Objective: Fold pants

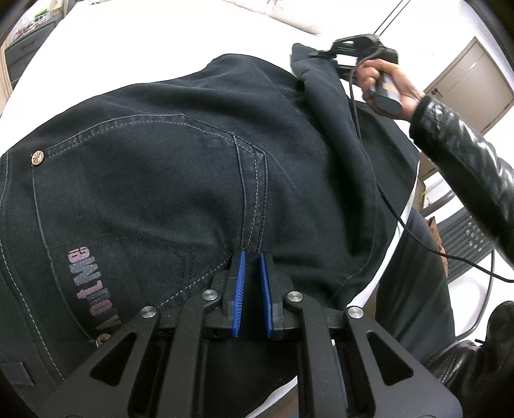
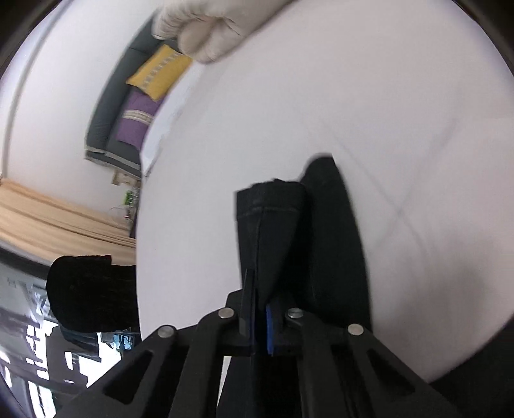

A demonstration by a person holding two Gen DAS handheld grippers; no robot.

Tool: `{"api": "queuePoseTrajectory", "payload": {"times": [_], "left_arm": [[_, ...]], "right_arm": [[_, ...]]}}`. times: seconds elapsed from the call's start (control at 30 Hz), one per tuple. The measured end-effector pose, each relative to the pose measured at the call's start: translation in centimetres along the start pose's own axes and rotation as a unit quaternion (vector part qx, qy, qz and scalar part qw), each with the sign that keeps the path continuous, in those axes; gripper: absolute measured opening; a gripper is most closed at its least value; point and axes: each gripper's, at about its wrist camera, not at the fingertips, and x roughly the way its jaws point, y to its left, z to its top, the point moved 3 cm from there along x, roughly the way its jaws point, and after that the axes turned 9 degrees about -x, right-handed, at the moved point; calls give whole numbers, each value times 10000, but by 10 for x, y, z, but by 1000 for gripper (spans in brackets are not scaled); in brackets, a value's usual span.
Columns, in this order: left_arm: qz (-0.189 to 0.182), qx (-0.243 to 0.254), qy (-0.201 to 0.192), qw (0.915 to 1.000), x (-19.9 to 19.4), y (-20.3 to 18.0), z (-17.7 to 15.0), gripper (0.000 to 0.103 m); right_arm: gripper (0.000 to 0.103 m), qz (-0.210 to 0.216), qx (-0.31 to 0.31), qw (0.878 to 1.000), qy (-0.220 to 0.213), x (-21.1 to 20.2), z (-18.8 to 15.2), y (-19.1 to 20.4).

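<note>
Dark denim pants (image 1: pixel 180 167) lie seat up on a white bed (image 1: pixel 135 48), back pocket and printed lettering showing. My left gripper (image 1: pixel 252 257) hovers just over the seat seam; its blue pads (image 1: pixel 239 289) stand a small gap apart with no cloth between them. My right gripper (image 2: pixel 258 289) is shut on a pant leg end (image 2: pixel 273 225) and holds it lifted above the bed (image 2: pixel 353 96). In the left wrist view the right gripper (image 1: pixel 318 53) holds that raised leg (image 1: pixel 321 90) at the far right of the pants.
A crumpled white cloth (image 2: pixel 205 29) lies at the far end of the bed. A dark sofa with yellow and purple cushions (image 2: pixel 141 106) stands beyond. A cable (image 1: pixel 379 193) hangs from the right gripper. A cabinet (image 1: pixel 472 83) is at the right.
</note>
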Motion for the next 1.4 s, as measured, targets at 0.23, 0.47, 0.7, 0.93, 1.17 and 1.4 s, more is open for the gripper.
{"api": "queuePoseTrajectory", "payload": {"times": [0.23,0.47,0.7,0.93,1.17,1.4], "left_arm": [[40,59,-26,10000,1,-3,-2,10],[208,123,-52,9997,2,-12,-4,10],[479,194,-41,9987,2,-28,-4,10],[688,175,-18,9975,6,-41,-3,10],[669,145,-10,9977,13,-44,-4,11],[598,157,35,9981,11,-37,-3,11]], "right_arm": [[5,127,471,9916,-1194,-128,-16,-63],[5,-405,1918,9621,-1894,-219,-98,-175],[39,192,2237,9552,-1927,-213,-105,-183],[6,-80,2048,9610,-1858,-201,-74,-180],[3,-424,2255,9513,-2058,-220,-97,-196],[3,-642,2316,9512,-1934,-217,-91,-197]]}}
